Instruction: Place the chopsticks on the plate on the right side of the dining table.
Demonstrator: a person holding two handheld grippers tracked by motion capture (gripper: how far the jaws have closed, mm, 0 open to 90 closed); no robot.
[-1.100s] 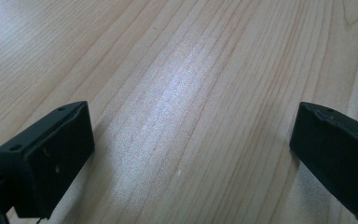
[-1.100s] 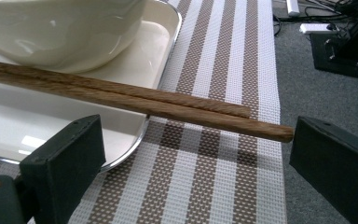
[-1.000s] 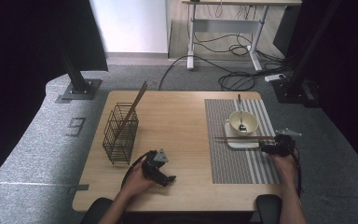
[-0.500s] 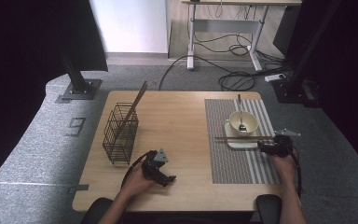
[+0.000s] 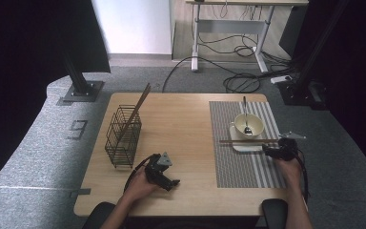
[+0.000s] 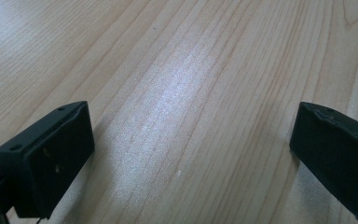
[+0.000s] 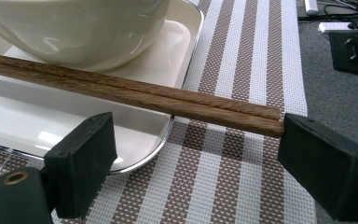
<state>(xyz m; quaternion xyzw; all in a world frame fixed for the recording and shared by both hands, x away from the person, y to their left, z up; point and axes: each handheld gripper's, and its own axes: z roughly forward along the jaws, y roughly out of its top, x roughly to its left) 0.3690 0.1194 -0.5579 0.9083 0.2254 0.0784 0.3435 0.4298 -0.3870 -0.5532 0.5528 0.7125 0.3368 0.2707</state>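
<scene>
- Nothing has shifted over the last second; my right gripper (image 5: pixel 272 151) still sits at the end of the pair of brown wooden chopsticks (image 7: pixel 135 91), jaws spread, one jaw touching their tip
- The chopsticks lie across the white square plate (image 7: pixel 177 56) in front of the cream bowl (image 7: pixel 74 28), on the brown-and-white striped placemat (image 7: pixel 242 186)
- My left gripper (image 5: pixel 167 182) rests open on the pale wooden table (image 6: pixel 191 93), holding nothing
- I judge the grasp not yet made
- I can read no brand or writing

The chopsticks (image 7: pixel 135 93) are dark, matt, grainy wood. The bowl (image 7: pixel 74 28) and tray (image 7: pixel 177 42) are glossy white glaze, on a coarse woven striped placemat (image 7: pixel 242 186). The table (image 6: pixel 182 93) is smooth pale wood.
</scene>
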